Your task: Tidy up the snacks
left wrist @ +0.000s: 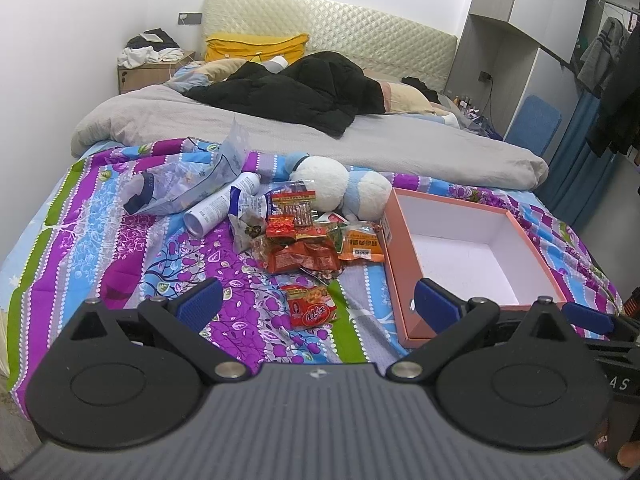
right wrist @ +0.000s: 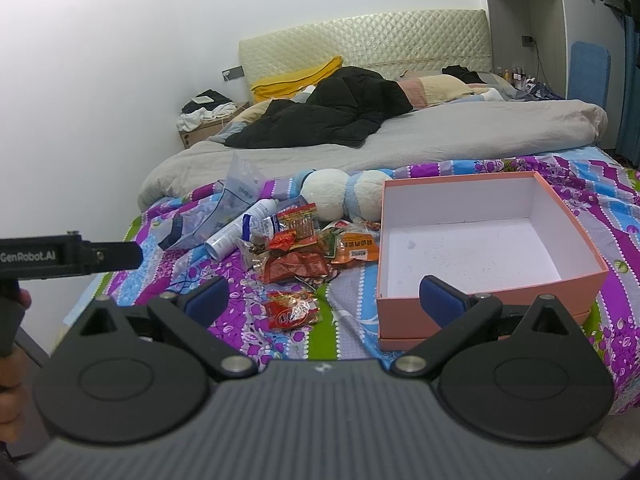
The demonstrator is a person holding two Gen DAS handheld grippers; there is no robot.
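On the bedspread (left wrist: 120, 240), plush toy (left wrist: 340, 188) crowding snack packets (left wrist: 304, 244), box (right wrist: 472, 248) lying empty, left gripper (left wrist: 320, 300) and right gripper (right wrist: 326, 294) gaping, labels blurring.

Bed w/ floral sheet (left wrist: 120, 264): snack pile (left wrist: 308, 240), pink box (left wrist: 404, 280), plush toy (left wrist: 340, 188), grey duvet (left wrist: 280, 128).

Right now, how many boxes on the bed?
1: the pink box, open and empty, lies on the patterned bedspread to the right of the snack pile. None seen elsewhere.
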